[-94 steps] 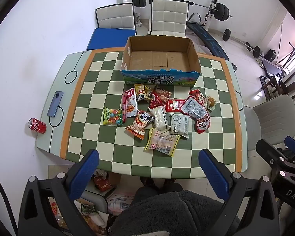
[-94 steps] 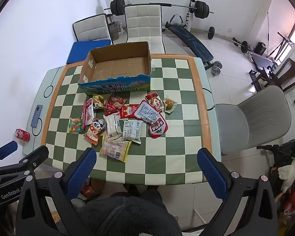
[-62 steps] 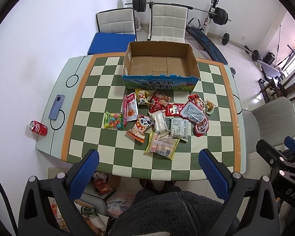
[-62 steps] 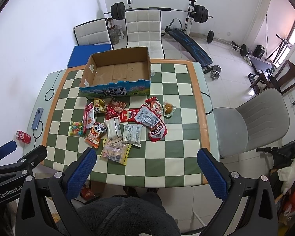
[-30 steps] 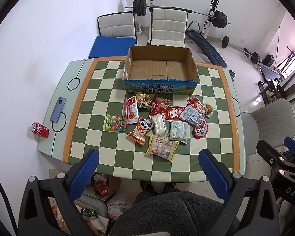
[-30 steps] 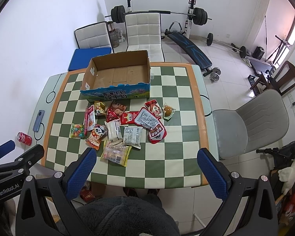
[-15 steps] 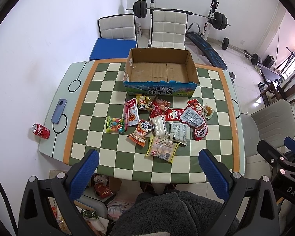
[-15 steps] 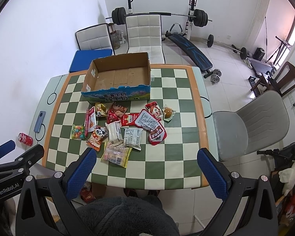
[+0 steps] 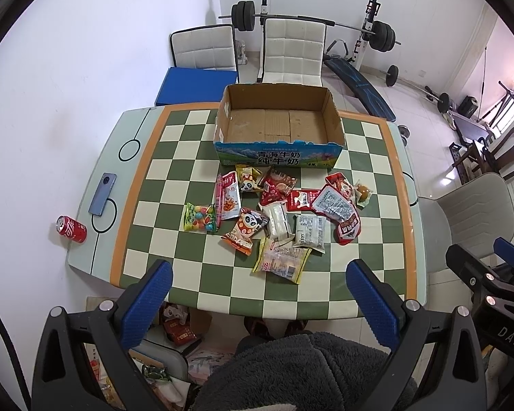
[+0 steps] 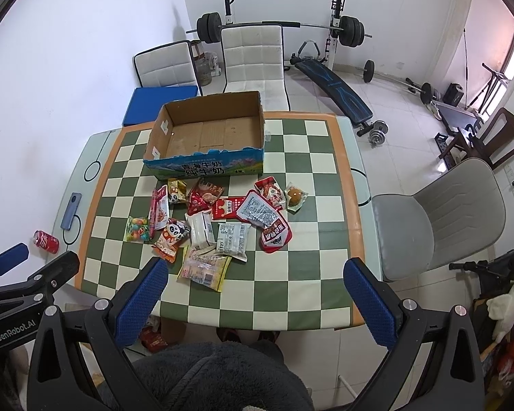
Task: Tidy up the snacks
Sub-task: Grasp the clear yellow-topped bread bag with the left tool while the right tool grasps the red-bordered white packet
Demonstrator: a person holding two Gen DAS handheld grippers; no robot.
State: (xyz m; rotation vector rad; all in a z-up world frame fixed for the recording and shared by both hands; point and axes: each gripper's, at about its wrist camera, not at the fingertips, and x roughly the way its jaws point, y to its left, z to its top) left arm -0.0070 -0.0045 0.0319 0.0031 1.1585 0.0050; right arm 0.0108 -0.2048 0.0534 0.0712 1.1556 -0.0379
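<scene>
Both grippers, left gripper (image 9: pixel 258 294) and right gripper (image 10: pixel 255 293), hung with jaws apart above the snack packets (image 9: pixel 277 215) beside the cardboard box (image 9: pixel 278 152).

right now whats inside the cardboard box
The box holds no snacks: only its bare brown floor shows. All the snack packets lie on the table in front of it. The strip of floor just behind the near wall is hidden.

White characters on the blue front of the cardboard box (image 9: pixel 278 160) read 青海牛奶 over 纯牛奶 — legible in both views. The right gripper (image 9: pixel 503 334) shows "DAS" on its black body; the left gripper (image 10: pixel 15 326) carries "GenRobot.AI". Snack packet print — too small to read.
</scene>
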